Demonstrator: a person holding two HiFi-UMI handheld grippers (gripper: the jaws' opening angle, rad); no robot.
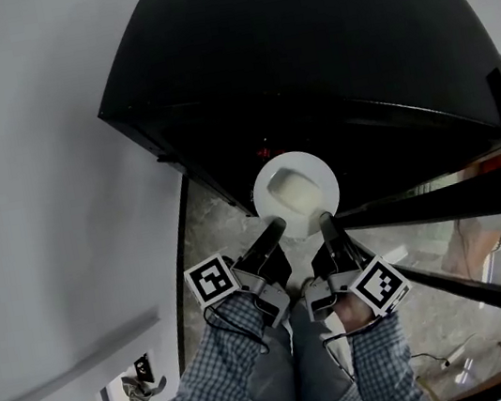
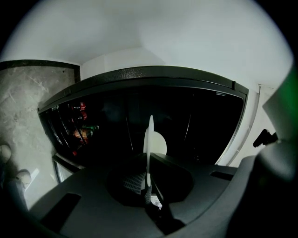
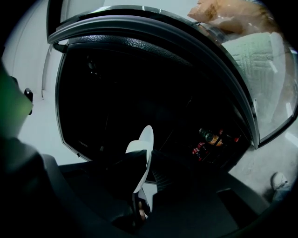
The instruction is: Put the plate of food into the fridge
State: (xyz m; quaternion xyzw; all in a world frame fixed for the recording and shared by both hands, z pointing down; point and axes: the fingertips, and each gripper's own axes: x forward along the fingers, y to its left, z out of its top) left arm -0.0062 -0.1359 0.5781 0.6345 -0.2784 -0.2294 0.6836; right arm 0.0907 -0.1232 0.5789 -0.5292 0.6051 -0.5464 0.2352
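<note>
A white plate [image 1: 296,191] with a pale block of food [image 1: 288,186] on it hangs level in front of the open black fridge [image 1: 324,68]. My left gripper [image 1: 275,229] is shut on the plate's near left rim, and my right gripper [image 1: 325,221] is shut on its near right rim. In the left gripper view the plate [image 2: 149,144] shows edge-on between the jaws, with the dark fridge interior [image 2: 186,125] behind. In the right gripper view the plate [image 3: 142,158] is likewise clamped edge-on. The fridge's inside is too dark to make out shelves.
The fridge's glass door [image 1: 479,204] stands swung open at the right. Bottles and cans [image 3: 212,139] sit low inside the fridge. A white wall [image 1: 29,184] runs along the left. The floor is mottled stone [image 1: 210,240], and my shoe [image 3: 279,181] shows on it.
</note>
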